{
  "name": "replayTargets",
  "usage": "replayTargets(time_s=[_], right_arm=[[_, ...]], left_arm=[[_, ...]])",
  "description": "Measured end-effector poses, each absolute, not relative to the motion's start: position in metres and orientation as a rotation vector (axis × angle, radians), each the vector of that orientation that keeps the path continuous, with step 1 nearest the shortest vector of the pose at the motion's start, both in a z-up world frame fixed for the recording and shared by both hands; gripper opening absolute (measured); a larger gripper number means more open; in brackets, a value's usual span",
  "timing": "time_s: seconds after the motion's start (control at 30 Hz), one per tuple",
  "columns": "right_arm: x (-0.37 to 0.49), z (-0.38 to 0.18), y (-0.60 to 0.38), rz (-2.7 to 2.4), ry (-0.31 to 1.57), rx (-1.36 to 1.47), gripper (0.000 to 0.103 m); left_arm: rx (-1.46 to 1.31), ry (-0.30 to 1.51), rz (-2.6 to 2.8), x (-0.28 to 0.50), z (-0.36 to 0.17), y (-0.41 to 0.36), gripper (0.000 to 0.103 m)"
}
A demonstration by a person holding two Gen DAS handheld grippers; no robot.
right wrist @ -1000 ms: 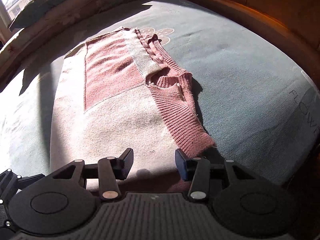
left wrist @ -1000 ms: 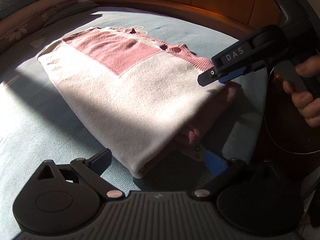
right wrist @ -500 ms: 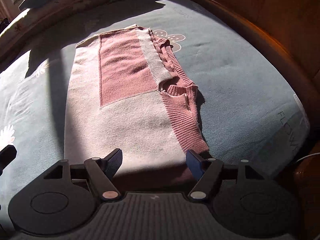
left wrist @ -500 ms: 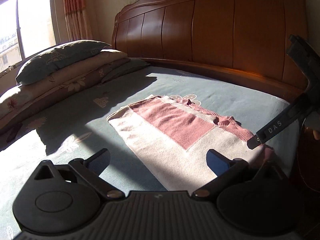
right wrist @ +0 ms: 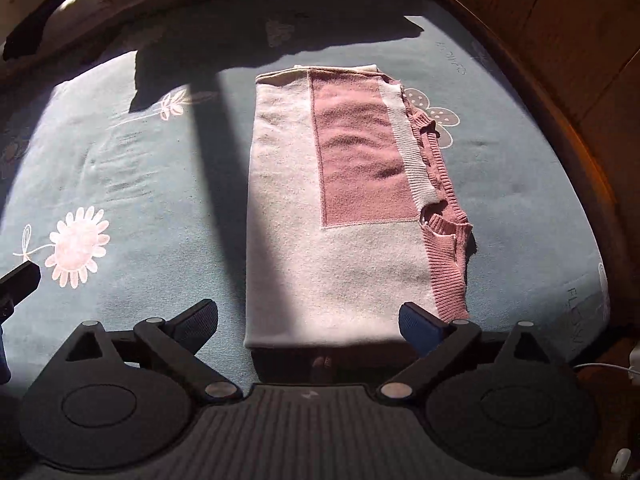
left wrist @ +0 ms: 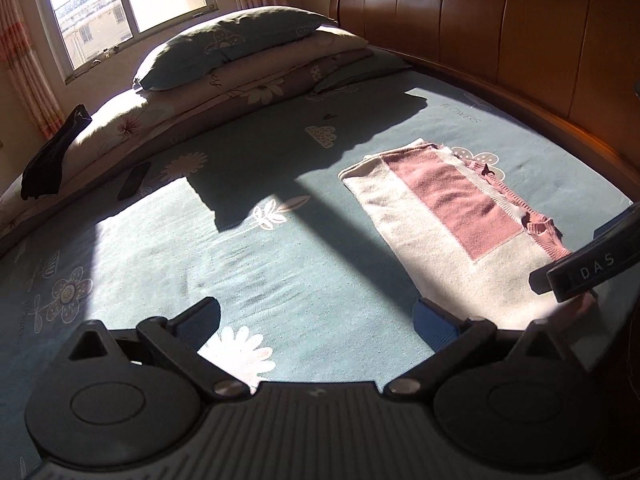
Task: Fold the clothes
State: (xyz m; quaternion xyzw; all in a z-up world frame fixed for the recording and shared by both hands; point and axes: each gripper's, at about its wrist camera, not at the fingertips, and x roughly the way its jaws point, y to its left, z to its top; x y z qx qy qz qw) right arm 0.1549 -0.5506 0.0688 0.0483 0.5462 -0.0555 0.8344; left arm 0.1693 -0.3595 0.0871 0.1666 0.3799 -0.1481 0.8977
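Observation:
A folded sweater [right wrist: 340,208], cream with a pink panel and pink ribbed edge, lies flat on the teal bedsheet [right wrist: 128,184]. In the left wrist view the sweater [left wrist: 452,232] sits at the right, well past my fingers. My left gripper [left wrist: 320,316] hangs open above bare sheet, nothing between its jaws. My right gripper [right wrist: 310,318] hovers over the sweater's near edge, its jaws opening wide and holding nothing. A dark finger [left wrist: 584,268] of the right gripper, marked DAS, crosses the left wrist view at the right.
A wooden headboard [left wrist: 500,20] runs along the bed's far right side. Stacked pillows [left wrist: 236,56] lie by the window [left wrist: 128,4]. A dark garment [left wrist: 52,156] drapes over the bedding at the left, and a dark phone-like slab [left wrist: 134,180] rests nearby.
Both grippers rose away from the sweater and tilted up, so more of the bed shows. The right gripper's jaws spread wider. The sweater stays folded on the sheet.

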Motion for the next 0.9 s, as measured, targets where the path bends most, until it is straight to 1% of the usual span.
replayTargets(time_s=[0.23, 0.33, 0.47, 0.6, 0.9], right_arm=[[0.149, 0.113, -0.522, -0.048, 1.158, 0.117, 0.101], [0.146, 0.126, -0.51, -0.062, 1.145, 0.11, 0.103], [0.146, 0.139, -0.498, -0.068, 1.132, 0.131, 0.103], [0.143, 0.149, -0.483, -0.048, 1.126, 0.13, 0.103], [0.135, 0.171, -0.447, 0.028, 1.097, 0.059, 0.103]], left_arm=[[0.259, 0.931, -0.222, 0.17, 0.122, -0.322, 0.102], [0.247, 0.964, -0.201, 0.168, 0.132, -0.311, 0.102], [0.204, 1.015, -0.155, 0.169, 0.142, -0.297, 0.102], [0.09, 1.074, -0.122, 0.171, 0.148, -0.277, 0.102], [-0.027, 1.131, -0.021, 0.168, 0.156, -0.238, 0.102]])
